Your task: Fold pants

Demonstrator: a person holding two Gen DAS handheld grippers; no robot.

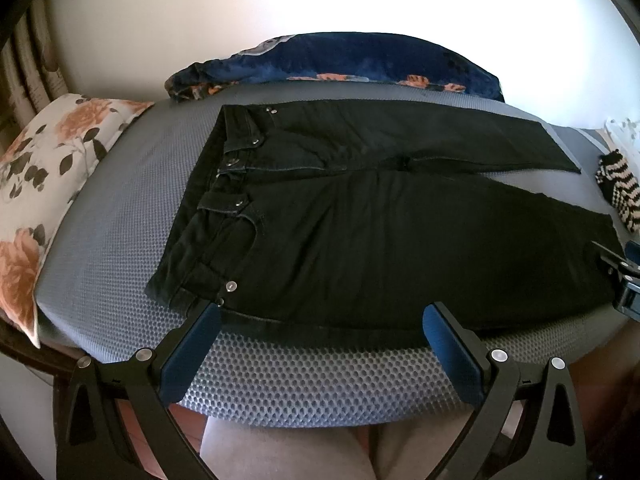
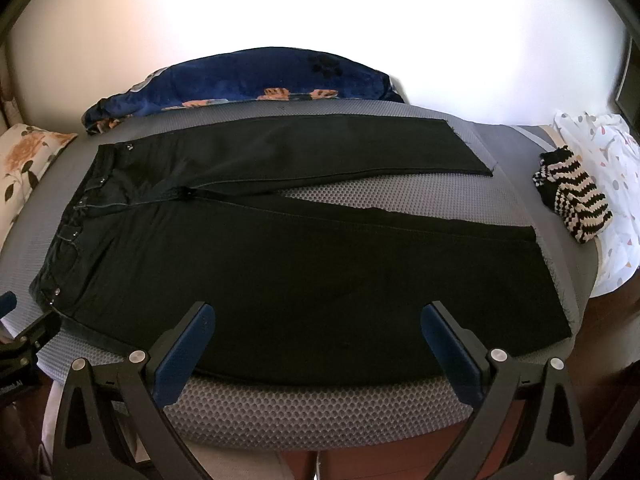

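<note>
A grey mattress with a dimpled mesh cover is filling both views, backed by a pale wall; a flowered pillow is sitting at its left end, a dark blue blanket is bunched along the far edge, and a striped knitted piece is lying at the right end on a white printed cloth.

The black pants are lying flat and front-up across the mattress, waistband to the left, the two legs running right and parting slightly, with the near leg's hem close to the mattress edge.

The left gripper is hovering over the near edge by the waist, its fingers spread wide and holding nothing. The right gripper is hovering over the near leg, likewise wide open and empty.

The cloth is looking like denim: soft and limp, yet fairly thick and weighty, so it is likely draping rather than sliding, and the mesh is probably gripping it a little. The doubled seams are looking like the firmest holds: the near waistband corner for the left, the near hem corner or outer seam for the right. Pinching a single layer mid-leg would probably be bunching the fabric.
</note>
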